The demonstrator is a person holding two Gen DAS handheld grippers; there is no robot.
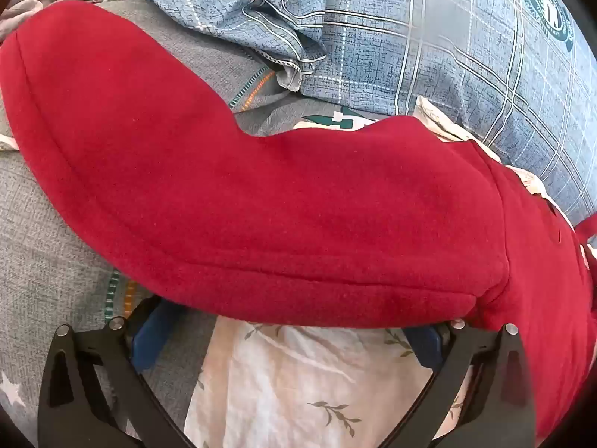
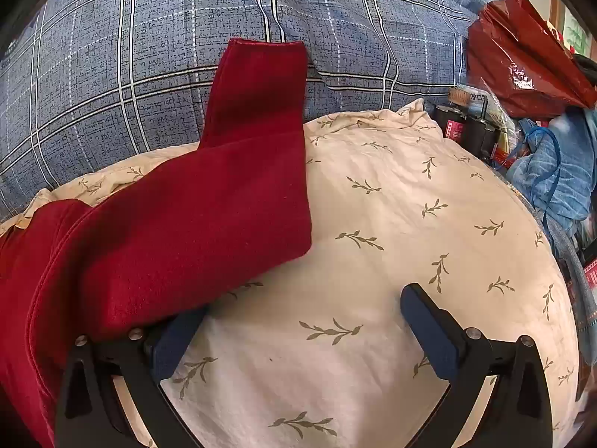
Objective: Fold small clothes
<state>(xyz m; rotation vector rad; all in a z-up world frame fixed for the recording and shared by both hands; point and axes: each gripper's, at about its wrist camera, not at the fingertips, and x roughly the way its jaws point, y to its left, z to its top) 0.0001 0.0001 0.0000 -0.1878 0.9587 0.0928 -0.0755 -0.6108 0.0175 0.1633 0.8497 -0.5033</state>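
Observation:
A red fleece garment (image 1: 261, 194) lies across the bed; one folded part fills the left wrist view. My left gripper (image 1: 287, 321) is open, its blue-padded fingertips tucked under the garment's near edge. In the right wrist view the red garment (image 2: 194, 224) lies at left with a sleeve (image 2: 257, 89) reaching up onto the blue plaid cover. My right gripper (image 2: 302, 313) is open; its left pad (image 2: 175, 339) sits under the garment's edge, its right pad (image 2: 429, 332) over the bare cream cloth.
A cream leaf-print cloth (image 2: 391, 224) lies under the garment. A blue plaid quilt (image 2: 149, 56) rises behind. Grey fabric (image 1: 44, 254) and crumpled blue cloth (image 1: 238, 7) lie at left. A red bag (image 2: 522, 59), dark jars (image 2: 466, 127) and a blue bag (image 2: 559, 171) stand at right.

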